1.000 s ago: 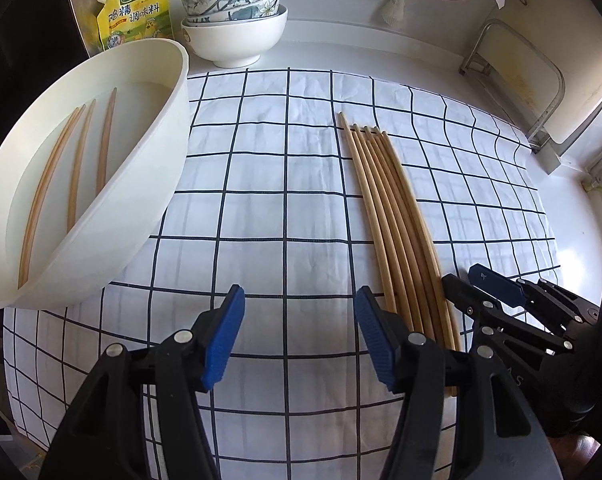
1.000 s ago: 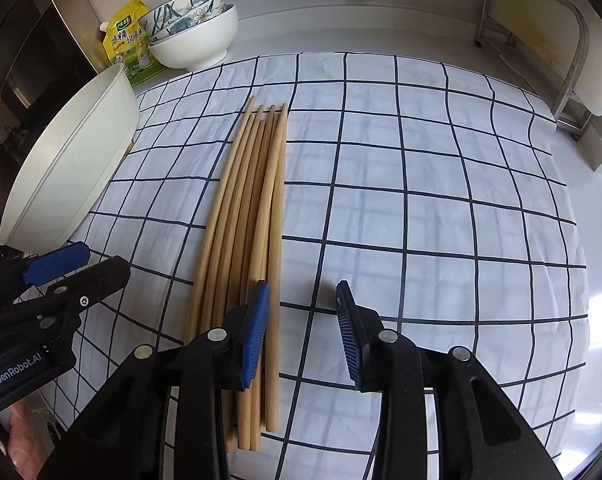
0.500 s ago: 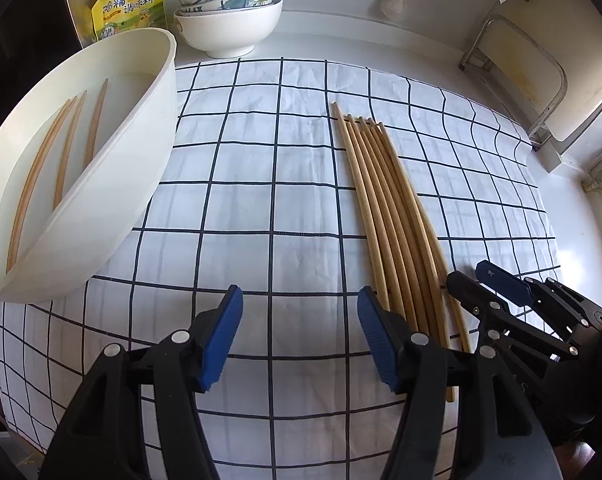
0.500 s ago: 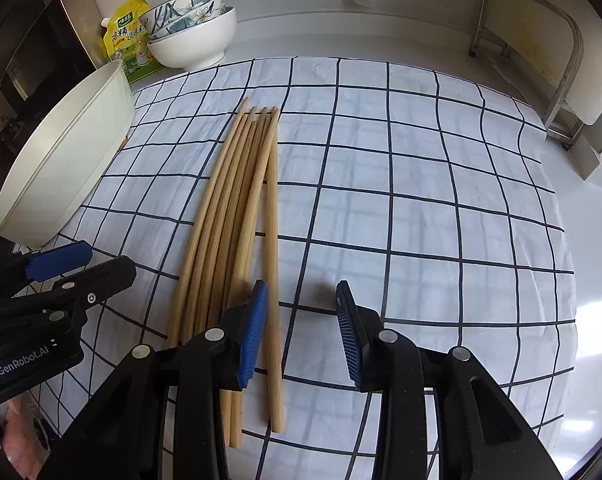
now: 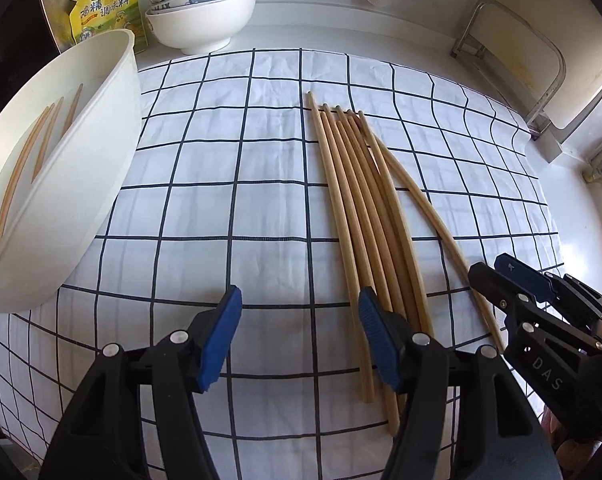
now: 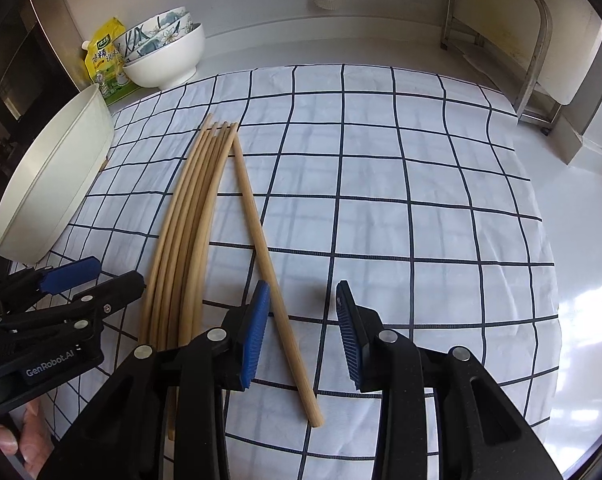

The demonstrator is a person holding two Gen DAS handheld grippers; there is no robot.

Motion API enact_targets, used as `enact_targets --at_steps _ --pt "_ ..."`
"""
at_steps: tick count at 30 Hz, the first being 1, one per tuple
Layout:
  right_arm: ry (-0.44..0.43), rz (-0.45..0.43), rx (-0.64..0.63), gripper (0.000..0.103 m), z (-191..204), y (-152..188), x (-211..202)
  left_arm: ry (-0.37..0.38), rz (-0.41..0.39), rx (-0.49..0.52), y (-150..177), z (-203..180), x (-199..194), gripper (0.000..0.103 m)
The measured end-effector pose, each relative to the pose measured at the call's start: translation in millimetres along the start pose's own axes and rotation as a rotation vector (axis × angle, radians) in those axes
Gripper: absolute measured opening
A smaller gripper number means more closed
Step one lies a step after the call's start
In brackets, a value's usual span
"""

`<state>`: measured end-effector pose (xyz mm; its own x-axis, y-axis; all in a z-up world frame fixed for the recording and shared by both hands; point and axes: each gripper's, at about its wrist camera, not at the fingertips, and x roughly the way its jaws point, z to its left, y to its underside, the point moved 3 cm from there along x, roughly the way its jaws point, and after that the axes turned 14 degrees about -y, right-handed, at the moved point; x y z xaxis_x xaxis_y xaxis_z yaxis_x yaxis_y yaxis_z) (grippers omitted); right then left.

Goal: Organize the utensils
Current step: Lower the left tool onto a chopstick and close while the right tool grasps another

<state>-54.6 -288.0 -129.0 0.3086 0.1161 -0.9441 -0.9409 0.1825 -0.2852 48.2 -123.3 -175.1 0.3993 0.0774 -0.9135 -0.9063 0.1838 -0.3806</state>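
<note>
- One chopstick (image 6: 275,276) has swung away from the bundle (image 6: 185,236) since a second ago: its near end is out to the right, while its far tip still meets the others.
- Writing first: "GenRobot.AI" is printed in white on the body of the left gripper (image 6: 83,282) as the right wrist view shows it, and "DAS" runs along the right gripper (image 5: 497,276) in the left wrist view.
- The yellow packet (image 5: 105,12) by the wall carries large Chinese lettering; I can't read it reliably.
- Left gripper (image 5: 297,334) angles steeply down at the checked cloth (image 5: 229,208), jaws spread with only bare cloth between them; its right finger (image 5: 375,338) sits over the near ends of the bundle.
- Right gripper (image 6: 303,334) also points steeply down, jaws parted and gripping nothing; the stray chopstick passes under the gap close to the left pad, and whether they touch I can't tell.
- A fingertip (image 6: 5,438) shows at the lower left edge of the right wrist view.
- The white tub (image 5: 61,184) at the cloth's left edge holds three chopsticks (image 5: 37,160).
- Stacked bowls (image 5: 201,12) stand beside the packet.
</note>
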Motion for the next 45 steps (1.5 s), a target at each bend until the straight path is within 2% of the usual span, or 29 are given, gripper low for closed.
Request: enact_targets --at_steps 10,23,26,28,35,38,40,42,43,45 --pt "-0.008 -0.003 -0.005 0.033 -0.2 0.1 -2.8 -0.063 -0.017 0.050 0.3 -9.1 5.4 0.061" --pt "-0.034 0.011 -0.043 0.037 5.9 -6.1 4.6 -0.110 -0.012 0.028 11.2 20.3 5.2 0.064" --pt "-0.022 0.013 -0.059 0.037 5.7 -7.2 7.8 -0.119 -0.019 0.029 5.3 18.8 6.8 0.065" --pt "0.003 0.012 -0.072 0.037 5.3 -7.6 11.3 -0.124 -0.018 0.020 -0.4 16.8 8.9 0.070" --pt "0.048 0.009 -0.138 0.037 11.2 -6.2 19.4 -0.106 -0.030 0.025 -15.0 5.6 15.6 0.069" --pt "0.046 0.011 -0.162 0.037 14.4 -7.8 22.3 -0.081 -0.022 0.019 -16.6 1.6 15.6 0.063" --pt "0.047 0.010 -0.168 0.035 15.9 -7.6 23.0 -0.075 -0.034 0.030 -16.9 -3.4 13.7 0.053" --pt "0.043 0.011 -0.180 0.025 18.3 -7.6 24.0 -0.065 -0.038 0.045 -17.7 -8.2 11.5 0.033" --pt "0.042 0.013 -0.187 0.021 19.6 -7.5 24.7 -0.058 -0.034 0.050 -17.4 -9.7 10.5 0.028" --pt "0.031 0.019 -0.192 0.009 21.2 -8.2 25.7 -0.043 -0.023 0.048 -18.8 -11.2 10.0 0.009"
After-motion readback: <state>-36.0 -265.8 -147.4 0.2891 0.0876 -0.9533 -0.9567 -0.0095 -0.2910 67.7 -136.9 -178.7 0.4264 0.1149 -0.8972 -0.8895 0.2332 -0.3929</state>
